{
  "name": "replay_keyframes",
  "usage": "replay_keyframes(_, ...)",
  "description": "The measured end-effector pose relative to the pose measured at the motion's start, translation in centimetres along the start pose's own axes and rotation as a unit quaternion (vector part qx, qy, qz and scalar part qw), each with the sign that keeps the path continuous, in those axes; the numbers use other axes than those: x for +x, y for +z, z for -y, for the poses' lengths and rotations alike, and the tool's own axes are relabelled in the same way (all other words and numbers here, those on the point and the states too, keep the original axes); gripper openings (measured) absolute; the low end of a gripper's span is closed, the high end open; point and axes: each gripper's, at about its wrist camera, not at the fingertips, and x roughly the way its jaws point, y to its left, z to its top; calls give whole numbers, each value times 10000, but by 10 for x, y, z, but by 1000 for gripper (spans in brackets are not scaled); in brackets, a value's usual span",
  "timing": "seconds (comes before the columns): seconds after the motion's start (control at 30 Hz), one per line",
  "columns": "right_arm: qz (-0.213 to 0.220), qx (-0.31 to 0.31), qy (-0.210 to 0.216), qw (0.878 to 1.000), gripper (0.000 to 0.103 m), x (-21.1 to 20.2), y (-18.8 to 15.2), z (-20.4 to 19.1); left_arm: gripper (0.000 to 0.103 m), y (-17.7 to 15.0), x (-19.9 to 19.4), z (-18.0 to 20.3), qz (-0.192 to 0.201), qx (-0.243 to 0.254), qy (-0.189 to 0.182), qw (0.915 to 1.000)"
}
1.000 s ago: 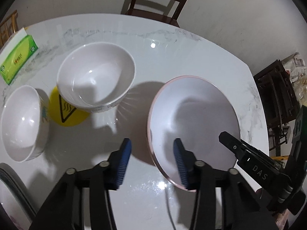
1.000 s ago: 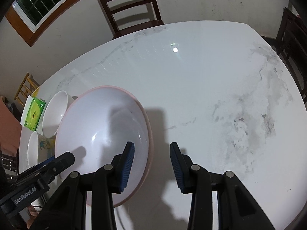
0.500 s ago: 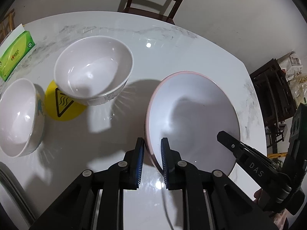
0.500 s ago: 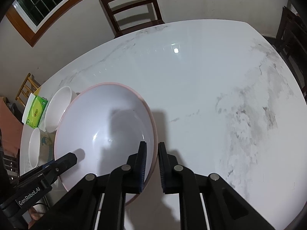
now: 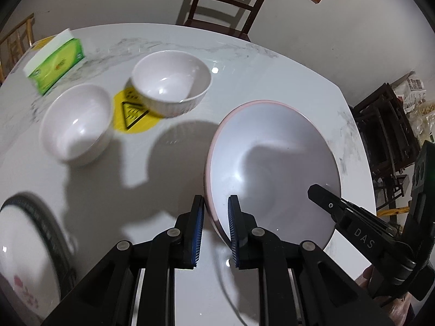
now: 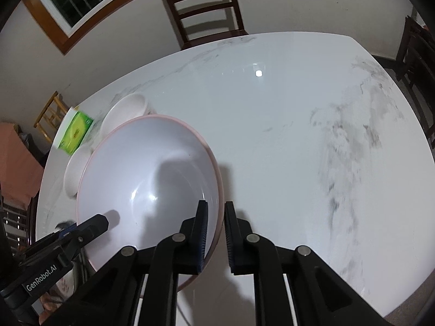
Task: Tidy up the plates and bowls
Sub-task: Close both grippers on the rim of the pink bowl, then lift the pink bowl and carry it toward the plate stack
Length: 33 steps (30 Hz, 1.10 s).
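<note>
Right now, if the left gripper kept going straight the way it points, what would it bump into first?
Probably nothing new: the left gripper is shut on the rim of the big pink-rimmed bowl. Straight ahead past the rim looks like bare marble table, though depth is unclear.

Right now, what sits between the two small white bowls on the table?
Left wrist view: a round yellow warning sticker lies on the table between the nearer bowl and the farther bowl, partly under the latter.

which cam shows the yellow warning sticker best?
Left wrist. The yellow warning sticker lies on the table between the two small white bowls, its far edge under the ribbed one, triangle symbol readable. In the right wrist view the big pink-rimmed bowl hides that spot; no sticker visible.
</note>
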Motion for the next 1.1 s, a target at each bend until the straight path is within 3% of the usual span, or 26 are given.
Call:
replay_keyframes(0.57,-153,-272,131,9994,13,-22,-87,-44,15,-85,-50,-47,-9,-162,152,9998)
replay_keyframes(1.1,-444,-287,133,9985,13,-1,-114,-54,15,-113,-40,-72,-169,-324,148,9992)
